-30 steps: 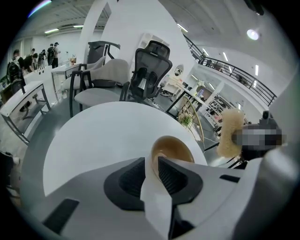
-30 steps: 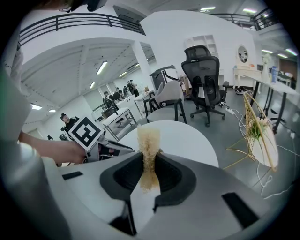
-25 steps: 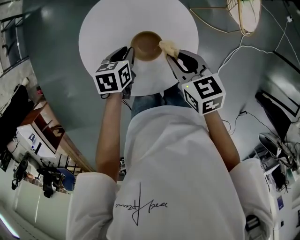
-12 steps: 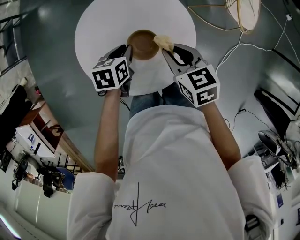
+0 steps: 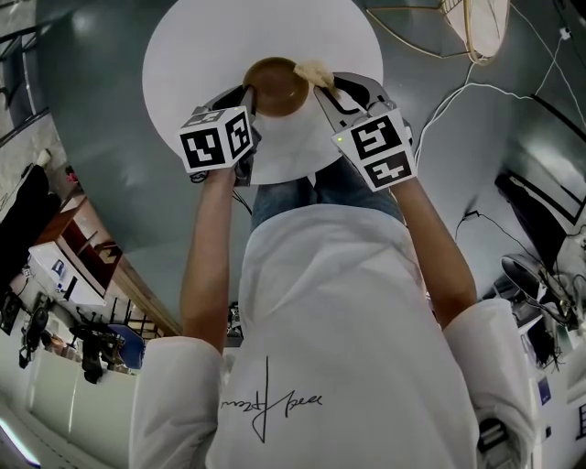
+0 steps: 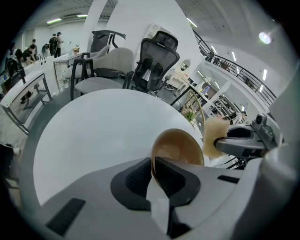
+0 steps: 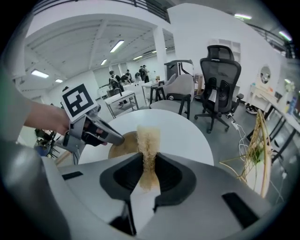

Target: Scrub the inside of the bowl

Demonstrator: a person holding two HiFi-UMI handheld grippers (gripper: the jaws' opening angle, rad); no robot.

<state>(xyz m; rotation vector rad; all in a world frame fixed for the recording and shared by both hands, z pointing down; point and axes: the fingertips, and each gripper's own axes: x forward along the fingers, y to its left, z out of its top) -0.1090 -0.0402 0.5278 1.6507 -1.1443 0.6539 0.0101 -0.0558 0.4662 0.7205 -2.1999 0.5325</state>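
A brown bowl [image 5: 275,86] is held over the round white table [image 5: 192,55], tilted. My left gripper [image 5: 247,103] is shut on the bowl's near rim [image 6: 153,161]; the bowl [image 6: 180,147] opens toward the right. My right gripper [image 5: 319,84] is shut on a tan fibrous scrubber [image 5: 309,70], which touches the bowl's right rim. In the right gripper view the scrubber [image 7: 148,152] stands up between the jaws with the bowl [image 7: 123,145] behind it and the left gripper [image 7: 117,137] at the left. In the left gripper view the scrubber [image 6: 213,136] is beside the bowl.
Office chairs [image 6: 157,58] stand beyond the table. A wire basket [image 5: 476,26] and cables [image 5: 476,87] lie on the grey floor at the right. People stand at desks [image 7: 123,77] far off.
Both grippers have drifted a little up and left with the bowl. The right gripper has brought the scrubber closer onto the bowl's right rim.
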